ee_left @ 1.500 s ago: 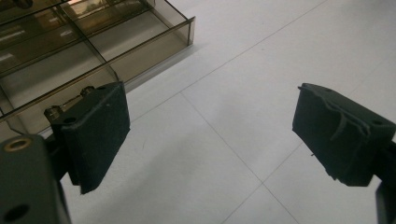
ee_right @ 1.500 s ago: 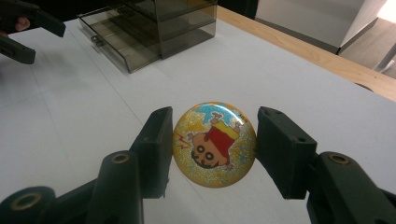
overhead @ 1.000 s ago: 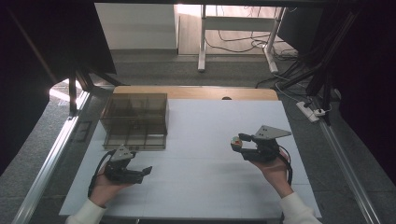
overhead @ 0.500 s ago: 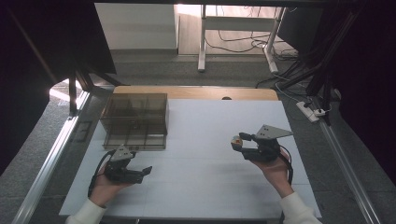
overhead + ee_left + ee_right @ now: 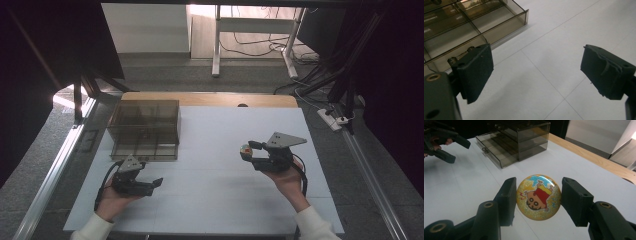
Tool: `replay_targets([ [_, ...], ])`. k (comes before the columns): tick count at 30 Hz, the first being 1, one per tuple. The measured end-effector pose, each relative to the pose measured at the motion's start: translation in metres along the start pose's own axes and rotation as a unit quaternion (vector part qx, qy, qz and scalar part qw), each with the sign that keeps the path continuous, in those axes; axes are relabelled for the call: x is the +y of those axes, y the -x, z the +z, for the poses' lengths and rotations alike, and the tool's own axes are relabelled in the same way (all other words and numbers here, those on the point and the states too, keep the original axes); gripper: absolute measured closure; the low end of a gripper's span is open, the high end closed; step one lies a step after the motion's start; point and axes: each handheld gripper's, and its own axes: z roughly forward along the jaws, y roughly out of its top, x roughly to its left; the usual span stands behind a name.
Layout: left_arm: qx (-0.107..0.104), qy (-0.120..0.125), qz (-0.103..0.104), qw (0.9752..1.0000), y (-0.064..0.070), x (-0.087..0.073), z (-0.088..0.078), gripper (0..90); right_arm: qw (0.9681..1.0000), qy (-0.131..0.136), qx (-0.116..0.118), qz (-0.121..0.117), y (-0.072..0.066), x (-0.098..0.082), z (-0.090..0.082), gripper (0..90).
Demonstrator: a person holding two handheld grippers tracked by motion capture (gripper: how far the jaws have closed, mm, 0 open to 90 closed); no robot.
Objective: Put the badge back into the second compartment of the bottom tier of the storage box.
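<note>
badge: round glossy disc with a cartoon print on a gold glitter ground (image 5: 538, 197), held off the bench (image 5: 210, 150) in my right tool (image 5: 537, 202), right of centre in the high view (image 5: 246, 149)
right tool: jaws closed onto the badge rim from two opposite sides, printed face toward the camera
left tool: jaws wide apart, nothing between them (image 5: 536, 72); resting low over the bench just in front of the smoked drawer box (image 5: 145, 127)
handling: I judge it light and rigid; the domed glossy face looks slippery, so edge-on-rim is the hold I'd keep, pads across the full width
orientation: round, no long axis; flat face stands roughly upright, the figure's head points down in the right gripper view
drawer box: bottom drawer pulled out, compartments look empty (image 5: 471, 27)
</note>
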Motion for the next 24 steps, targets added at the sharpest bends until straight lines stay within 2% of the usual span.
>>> replay_targets([
  [15,0.000,0.002,0.000,1.0000,-0.001,0.000,-0.001,11.3,0.9996,0.009,0.024,-0.013,-0.014,0.016,0.025,47.0],
  [24,0.000,0.001,0.001,1.0000,0.000,0.000,-0.001,11.3,0.9993,0.011,0.031,-0.016,-0.018,0.020,0.033,47.0],
])
